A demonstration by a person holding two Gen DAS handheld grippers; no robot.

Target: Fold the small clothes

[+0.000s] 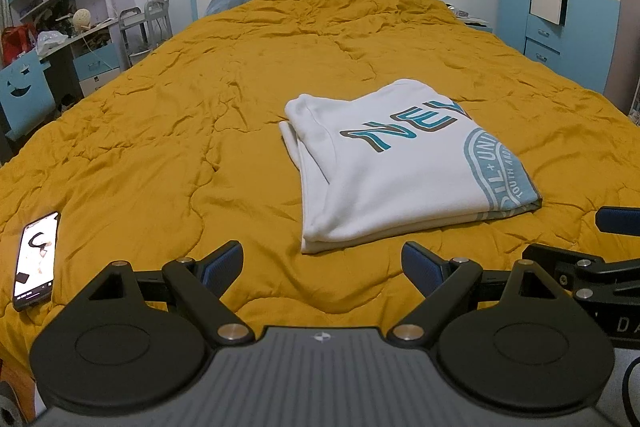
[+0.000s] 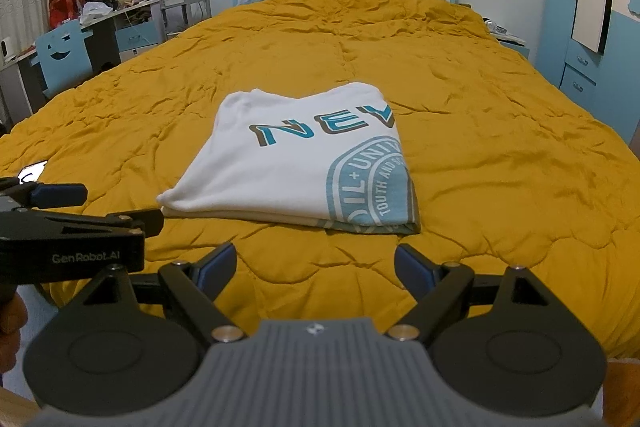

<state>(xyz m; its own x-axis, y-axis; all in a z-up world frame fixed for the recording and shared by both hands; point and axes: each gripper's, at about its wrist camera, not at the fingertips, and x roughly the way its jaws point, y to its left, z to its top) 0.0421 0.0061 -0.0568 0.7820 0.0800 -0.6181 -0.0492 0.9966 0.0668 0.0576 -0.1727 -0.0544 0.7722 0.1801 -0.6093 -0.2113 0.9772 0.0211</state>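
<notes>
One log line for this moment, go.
shirt folded on quilt | left gripper open, empty | right gripper open, empty | phone left

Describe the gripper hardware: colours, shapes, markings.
Both alike: the left gripper and right gripper have black linkage arms with silver pivot pins, black round discs on either side, a ribbed grey body with a small round emblem, and blue textured pads on the jaws. White "GenRobot.AI" lettering marks the left unit's side.

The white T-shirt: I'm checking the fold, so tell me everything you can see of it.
The white T-shirt lies folded into a flat, roughly rectangular stack on the mustard quilt. Soft knit fabric, layered edges along its near side. Teal letters "NEV" and part of a round teal emblem face up. Only the quilt touches it; both claws are short of it.
</notes>
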